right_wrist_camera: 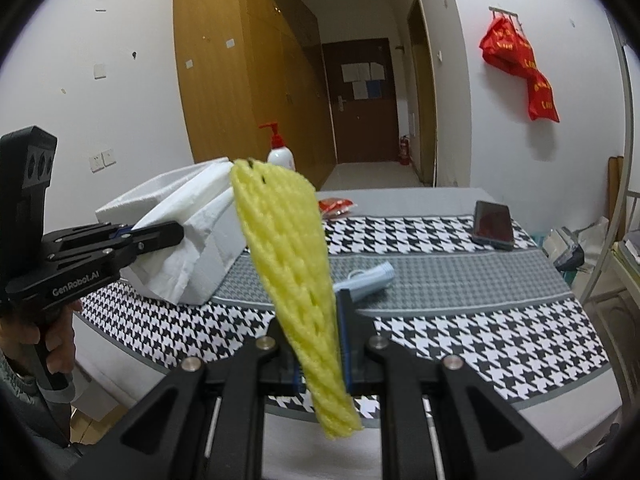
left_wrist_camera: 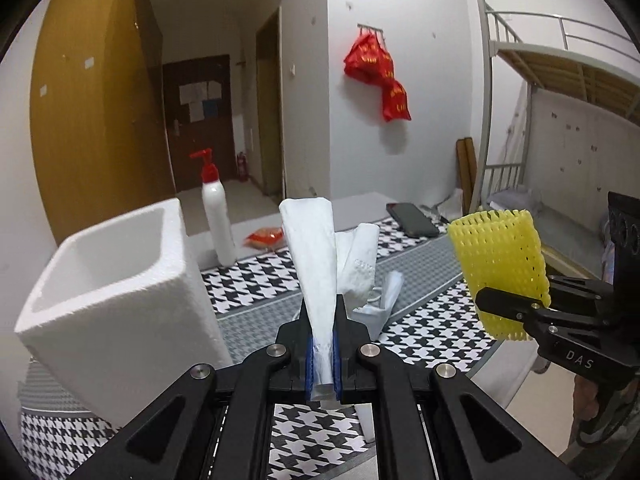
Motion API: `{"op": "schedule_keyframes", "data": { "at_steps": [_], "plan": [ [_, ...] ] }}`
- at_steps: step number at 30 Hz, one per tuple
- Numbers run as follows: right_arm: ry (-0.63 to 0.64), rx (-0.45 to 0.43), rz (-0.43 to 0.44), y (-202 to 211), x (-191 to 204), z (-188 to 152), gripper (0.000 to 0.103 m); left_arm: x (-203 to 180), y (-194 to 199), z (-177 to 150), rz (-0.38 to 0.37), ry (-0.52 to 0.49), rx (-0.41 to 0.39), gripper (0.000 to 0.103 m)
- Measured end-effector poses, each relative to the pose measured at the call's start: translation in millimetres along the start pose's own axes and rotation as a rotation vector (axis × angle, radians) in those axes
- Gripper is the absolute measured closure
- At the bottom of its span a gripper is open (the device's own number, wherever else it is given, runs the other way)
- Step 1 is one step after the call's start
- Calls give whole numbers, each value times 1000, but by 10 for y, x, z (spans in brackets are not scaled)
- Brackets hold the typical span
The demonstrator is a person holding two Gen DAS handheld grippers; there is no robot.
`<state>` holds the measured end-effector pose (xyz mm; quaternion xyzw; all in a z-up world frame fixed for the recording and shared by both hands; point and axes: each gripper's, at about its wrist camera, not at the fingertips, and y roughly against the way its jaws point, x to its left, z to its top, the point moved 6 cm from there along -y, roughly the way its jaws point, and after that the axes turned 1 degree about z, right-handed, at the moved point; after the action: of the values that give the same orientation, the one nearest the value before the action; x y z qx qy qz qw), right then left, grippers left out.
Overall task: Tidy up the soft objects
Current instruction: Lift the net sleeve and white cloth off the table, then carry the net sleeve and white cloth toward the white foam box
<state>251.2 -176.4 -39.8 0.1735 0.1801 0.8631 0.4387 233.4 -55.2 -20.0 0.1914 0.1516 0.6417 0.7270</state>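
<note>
Left claw [right_wrist_camera: 160, 236] reads "GenRobot.AI"; right claw [left_wrist_camera: 504, 304] "DAS".

Two tongs are in view: the left tongs [left_wrist_camera: 322, 344] pinch one folded white tissue sheet [left_wrist_camera: 312, 256], and the right tongs [right_wrist_camera: 320, 360] pinch one yellow foam fruit net [right_wrist_camera: 296, 260]. One white foam box [left_wrist_camera: 120, 300] stands on the bench [right_wrist_camera: 460, 320], which carries one houndstooth cloth [right_wrist_camera: 440, 232]. On it lie one pale blue face mask [right_wrist_camera: 368, 278], one black phone [right_wrist_camera: 493, 224] and one red snack packet [right_wrist_camera: 335, 205]. One white pump bottle with a red top [left_wrist_camera: 216, 212] stands at the back. One red bag [left_wrist_camera: 378, 76] hangs on the wall. One red fire extinguisher [right_wrist_camera: 404, 150] sits by the one dark door [right_wrist_camera: 360, 100]. One metal bunk bed [left_wrist_camera: 560, 80] stands to the right.
</note>
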Motion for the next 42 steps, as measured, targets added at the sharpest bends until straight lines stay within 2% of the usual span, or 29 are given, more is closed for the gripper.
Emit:
{"op": "schedule_keyframes", "data": {
  "at_steps": [14, 28, 42],
  "plan": [
    [57, -60, 26, 72, 347, 186, 85, 211, 374, 53, 35, 19, -98, 96],
    [120, -90, 75, 8, 843, 288, 85, 573, 606, -41, 86, 45, -123, 96],
    [159, -85, 175, -226, 1330, 360, 85, 1058, 849, -198, 197, 97, -124, 96]
  ]
}}
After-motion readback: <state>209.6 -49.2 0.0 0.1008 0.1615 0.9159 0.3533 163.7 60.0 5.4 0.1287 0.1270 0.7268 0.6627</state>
